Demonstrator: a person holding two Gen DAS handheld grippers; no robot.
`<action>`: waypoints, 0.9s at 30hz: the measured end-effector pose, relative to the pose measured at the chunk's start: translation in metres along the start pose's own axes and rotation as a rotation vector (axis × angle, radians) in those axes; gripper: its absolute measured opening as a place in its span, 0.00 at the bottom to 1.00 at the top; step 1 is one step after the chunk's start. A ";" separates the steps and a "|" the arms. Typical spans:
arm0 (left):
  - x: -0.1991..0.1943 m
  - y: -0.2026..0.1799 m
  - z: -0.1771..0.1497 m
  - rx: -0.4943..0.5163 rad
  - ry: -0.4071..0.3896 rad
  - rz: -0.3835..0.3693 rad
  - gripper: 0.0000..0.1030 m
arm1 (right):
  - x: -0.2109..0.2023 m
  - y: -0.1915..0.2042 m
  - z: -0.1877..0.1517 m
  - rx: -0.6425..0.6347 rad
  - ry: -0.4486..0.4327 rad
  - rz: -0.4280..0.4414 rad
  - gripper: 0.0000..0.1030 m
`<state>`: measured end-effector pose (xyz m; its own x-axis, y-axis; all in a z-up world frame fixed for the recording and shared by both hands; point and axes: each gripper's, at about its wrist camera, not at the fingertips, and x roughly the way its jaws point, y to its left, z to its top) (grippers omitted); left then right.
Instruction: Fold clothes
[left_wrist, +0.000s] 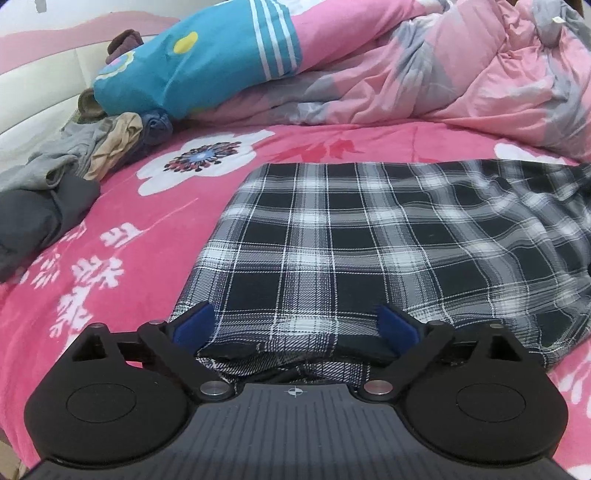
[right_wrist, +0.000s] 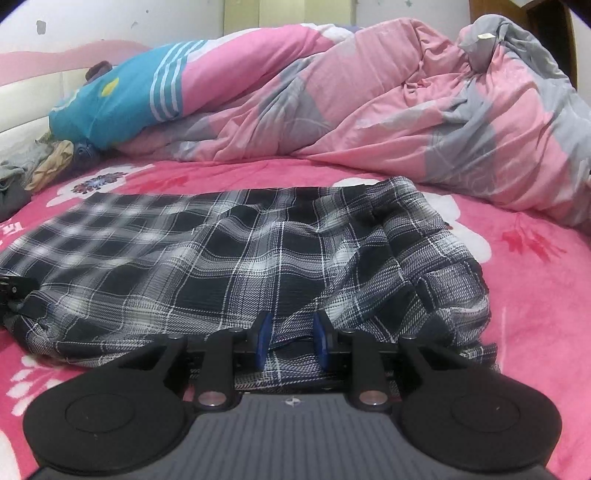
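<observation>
1. While the plaid garment (left_wrist: 369, 236) lies spread flat on the pink bed (left_wrist: 122, 258), both grippers sit at its near hem, the left at one end of that edge and the right at the other.
2. Left gripper (left_wrist: 295, 325) – its jaws stand wide apart, released, with the hem lying loose between the blue pads (left_wrist: 194, 321); neither pad presses on the cloth.
3. Right gripper (right_wrist: 291, 339) – its jaws are drawn in close, and a bunched fold of plaid rises between the blue pads (right_wrist: 264, 339); it looks clenched on that hem.
4. Handling, as a judgement: thin woven cloth, light and limp, with no stiffness of its own. It will sag and drag on the fleecy bed cover, so one corner lifted alone would skew the fold.
5. Best hold: pinch the doubled hem edge, not the single layer further in, at both near corners. The right side is rumpled into ridges in the right wrist view, and would want pulling taut before folding over.
6. Beyond the garment lie a pink and grey duvet (right_wrist: 424, 110) and a heap of other clothes (left_wrist: 74, 162), well apart from it.
</observation>
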<state>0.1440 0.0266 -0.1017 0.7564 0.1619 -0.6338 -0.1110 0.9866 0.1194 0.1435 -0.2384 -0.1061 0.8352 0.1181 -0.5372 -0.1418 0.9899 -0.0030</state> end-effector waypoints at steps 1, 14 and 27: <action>0.001 0.001 0.000 -0.001 0.002 0.000 0.94 | 0.000 0.000 0.000 0.000 0.001 0.000 0.26; 0.000 0.002 0.004 -0.018 0.026 0.004 0.95 | -0.095 0.026 0.090 -0.135 0.099 0.179 0.44; -0.004 0.003 0.002 -0.020 0.035 0.011 0.97 | -0.191 0.130 0.164 -0.294 0.236 0.471 0.48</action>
<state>0.1421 0.0292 -0.0978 0.7321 0.1727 -0.6589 -0.1322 0.9850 0.1113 0.0531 -0.1194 0.1348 0.5114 0.4842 -0.7099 -0.6368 0.7683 0.0654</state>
